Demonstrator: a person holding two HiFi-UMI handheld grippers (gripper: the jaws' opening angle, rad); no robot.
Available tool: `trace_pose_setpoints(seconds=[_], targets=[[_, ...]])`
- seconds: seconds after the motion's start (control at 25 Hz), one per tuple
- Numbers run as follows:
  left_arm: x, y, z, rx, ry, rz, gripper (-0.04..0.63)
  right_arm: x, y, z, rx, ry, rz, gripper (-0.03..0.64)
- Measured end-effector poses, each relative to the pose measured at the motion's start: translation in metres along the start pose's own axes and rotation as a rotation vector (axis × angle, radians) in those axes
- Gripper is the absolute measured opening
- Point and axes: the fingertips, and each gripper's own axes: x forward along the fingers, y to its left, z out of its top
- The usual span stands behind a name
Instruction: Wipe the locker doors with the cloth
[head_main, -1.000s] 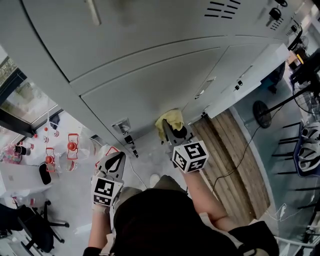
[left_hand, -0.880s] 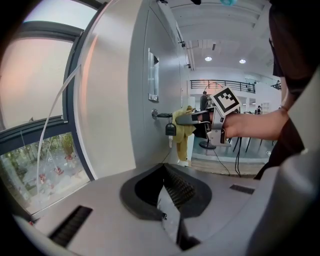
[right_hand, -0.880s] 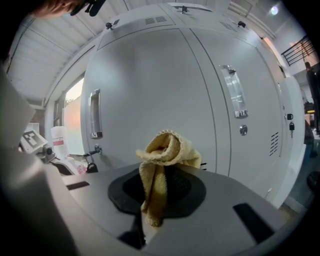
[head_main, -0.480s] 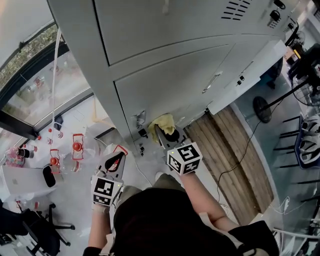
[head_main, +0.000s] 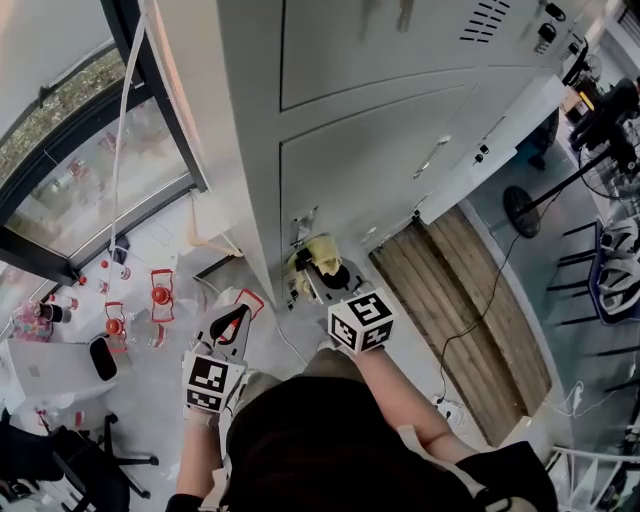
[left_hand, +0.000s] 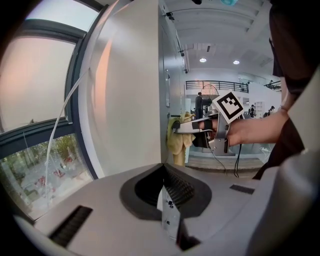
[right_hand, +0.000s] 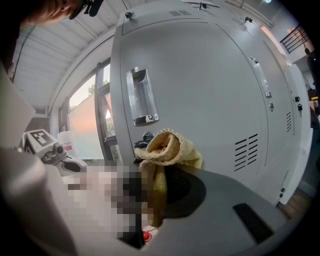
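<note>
**Locker**: grey metal, several doors. All places below are given from it.

**Lower door**: closed. A recessed handle sits by its left edge, and vent slots are cut into the locker face to the right of the handle.

**Cloth**: yellow and bunched. It touches the lower door just under the handle, near the locker's left corner.

**Right gripper**: jaws clamped on the cloth and aimed at the lower door. Its marker cube is on the side away from the locker.

**Left gripper**: jaws pressed together with nothing between them. It is held off the locker's left corner, apart from the doors.

**Window**: dark-framed, to the left of the locker.

**Wooden floor strip**: runs along the locker's base, to the right of the cloth.

**Black cable**: lies across the strip, near the locker's base.
</note>
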Motion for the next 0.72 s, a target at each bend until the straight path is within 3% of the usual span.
trace_pose_setpoints(seconds=[0.4,0.72], targets=[[-0.013,0.009,-0.009,0.014,0.008,-0.031,0.008,0.004,0.016,-0.006,0.083,-0.022,0.000,0.054],[-0.014,0.010,-0.016,0.011,0.023,-0.048,0.009,0.011,0.032,-0.021,0.085,0.002,0.037,0.054]])
